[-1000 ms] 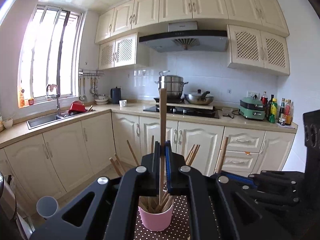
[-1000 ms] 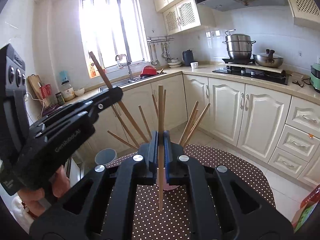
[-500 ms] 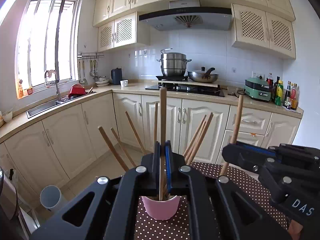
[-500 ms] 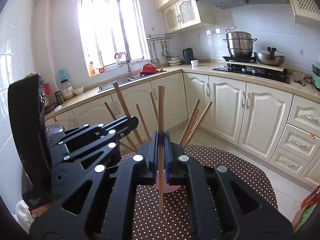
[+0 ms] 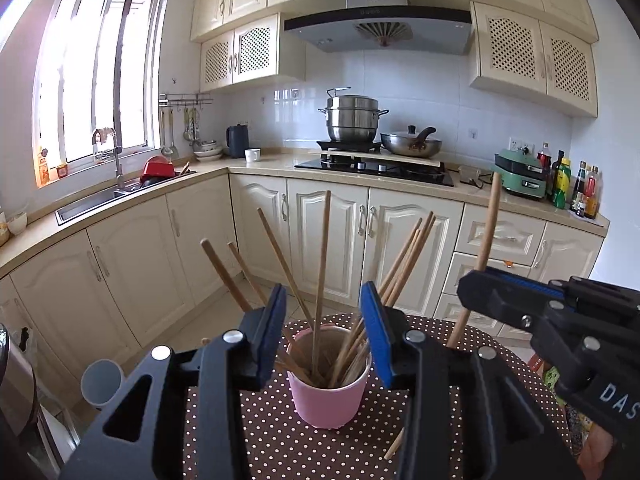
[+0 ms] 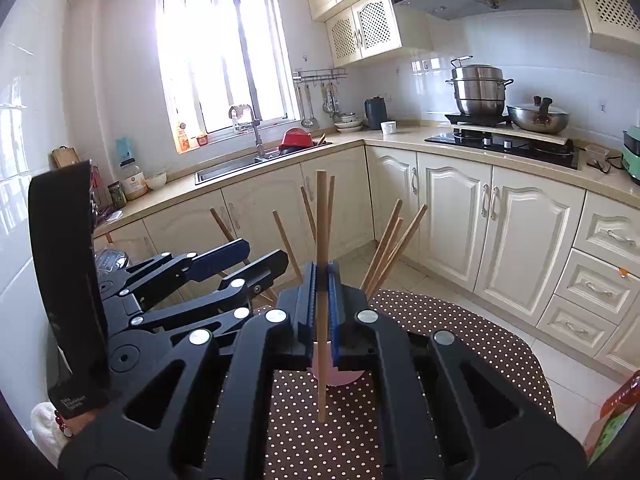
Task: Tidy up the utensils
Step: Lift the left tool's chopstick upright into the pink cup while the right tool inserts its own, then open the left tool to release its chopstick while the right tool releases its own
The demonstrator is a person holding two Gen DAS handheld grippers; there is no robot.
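A pink cup (image 5: pixel 326 398) stands on the brown dotted tablecloth (image 5: pixel 276 436) and holds several wooden chopsticks (image 5: pixel 320 276), fanned out. My left gripper (image 5: pixel 326 340) is open, its blue-padded jaws either side of the cup's rim, one upright chopstick standing free between them. My right gripper (image 6: pixel 322 312) is shut on a single upright wooden chopstick (image 6: pixel 321 240), held just in front of the cup (image 6: pixel 336 376), which it mostly hides. The right gripper also shows in the left wrist view (image 5: pixel 504 296) with its chopstick (image 5: pixel 486 248). The left gripper shows in the right wrist view (image 6: pixel 240 258).
The round table's far edge (image 6: pixel 480 320) drops to a tiled floor before cream cabinets (image 5: pixel 328 240). A grey cup (image 5: pixel 100 380) sits low at the left. A colourful box (image 6: pixel 612 420) is at the table's right edge. Counter, sink and stove run along the back.
My left gripper lowered its chopstick into the pink cup and opened, letting it go. My right gripper stayed shut on its chopstick, nearly still.
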